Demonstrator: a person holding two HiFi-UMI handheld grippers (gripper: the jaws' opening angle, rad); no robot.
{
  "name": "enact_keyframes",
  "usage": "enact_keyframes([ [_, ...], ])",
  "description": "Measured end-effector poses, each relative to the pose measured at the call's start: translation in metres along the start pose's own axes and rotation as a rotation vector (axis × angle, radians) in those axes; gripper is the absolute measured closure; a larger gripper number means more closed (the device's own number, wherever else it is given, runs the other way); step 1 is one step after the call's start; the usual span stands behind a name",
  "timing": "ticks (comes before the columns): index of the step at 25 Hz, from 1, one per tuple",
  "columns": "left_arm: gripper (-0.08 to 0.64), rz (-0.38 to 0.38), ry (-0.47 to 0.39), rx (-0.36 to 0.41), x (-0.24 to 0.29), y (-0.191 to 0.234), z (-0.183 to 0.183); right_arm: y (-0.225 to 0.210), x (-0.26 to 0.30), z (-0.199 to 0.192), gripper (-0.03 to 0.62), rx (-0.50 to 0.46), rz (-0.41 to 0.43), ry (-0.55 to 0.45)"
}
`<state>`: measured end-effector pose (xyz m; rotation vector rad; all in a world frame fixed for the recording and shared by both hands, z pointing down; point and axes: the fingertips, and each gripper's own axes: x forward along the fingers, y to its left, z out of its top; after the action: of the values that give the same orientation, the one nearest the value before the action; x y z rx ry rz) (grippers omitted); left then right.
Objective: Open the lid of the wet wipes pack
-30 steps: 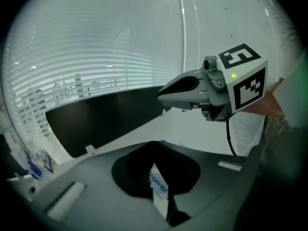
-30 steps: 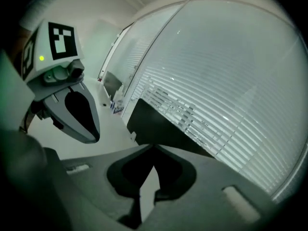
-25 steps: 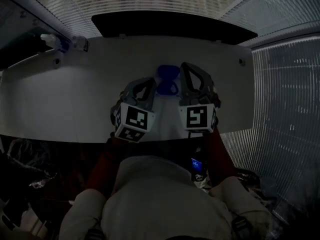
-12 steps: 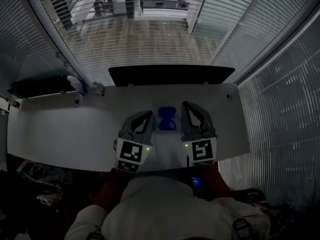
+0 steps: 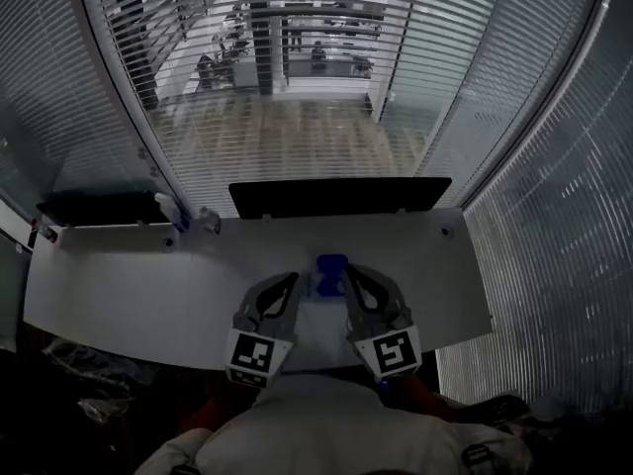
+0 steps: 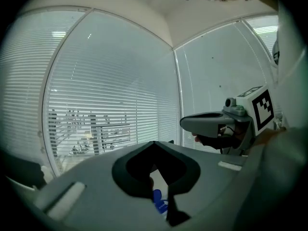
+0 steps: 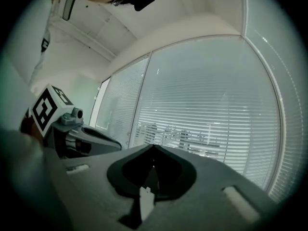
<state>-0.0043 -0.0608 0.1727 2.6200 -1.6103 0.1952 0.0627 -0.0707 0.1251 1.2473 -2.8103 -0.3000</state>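
Observation:
The blue wet wipes pack (image 5: 331,273) lies on the white table (image 5: 148,285), near its middle. Both grippers hang in the air above the near half of the table, side by side, pointing towards the window. My left gripper (image 5: 295,278) is just left of the pack and my right gripper (image 5: 348,271) just right of it; neither touches it. In the left gripper view the jaws meet at their tips (image 6: 154,142), with the pack (image 6: 158,199) far below through the gap. The right gripper's jaws (image 7: 154,146) are shut on nothing.
A long black bar (image 5: 336,196) stands along the table's far edge before the blinds. Small bottles (image 5: 183,216) and a dark box (image 5: 99,206) sit at the back left. The table's right edge (image 5: 485,305) is close to a blind-covered wall.
Both grippers have risen off the table and come level. The head view has tipped up, so more window shows. The pack has stayed where it was.

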Motion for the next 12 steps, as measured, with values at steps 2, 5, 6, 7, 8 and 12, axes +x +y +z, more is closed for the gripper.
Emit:
enact_keyframes([
  [2, 0.559, 0.009, -0.029, -0.026, -0.006, -0.005, 0.002, 0.009, -0.009, 0.006, 0.591, 0.043, 0.013, -0.026],
  [5, 0.558, 0.023, -0.071, -0.056, -0.010, -0.009, 0.008, 0.016, -0.021, 0.012, 0.591, 0.107, 0.010, -0.038],
  [6, 0.559, 0.021, -0.083, -0.063, -0.011, -0.011, 0.010, 0.018, -0.024, 0.013, 0.591, 0.126, 0.007, -0.033],
  [7, 0.558, 0.015, -0.093, -0.066, -0.013, -0.013, 0.012, 0.019, -0.028, 0.014, 0.591, 0.141, 0.004, -0.032],
  [8, 0.558, 0.008, -0.100, -0.065, -0.013, -0.017, 0.014, 0.019, -0.032, 0.015, 0.591, 0.152, 0.003, -0.036],
  [12, 0.558, -0.010, -0.094, -0.069, -0.011, -0.023, 0.016, 0.018, -0.037, 0.014, 0.592, 0.161, 0.007, -0.042],
])
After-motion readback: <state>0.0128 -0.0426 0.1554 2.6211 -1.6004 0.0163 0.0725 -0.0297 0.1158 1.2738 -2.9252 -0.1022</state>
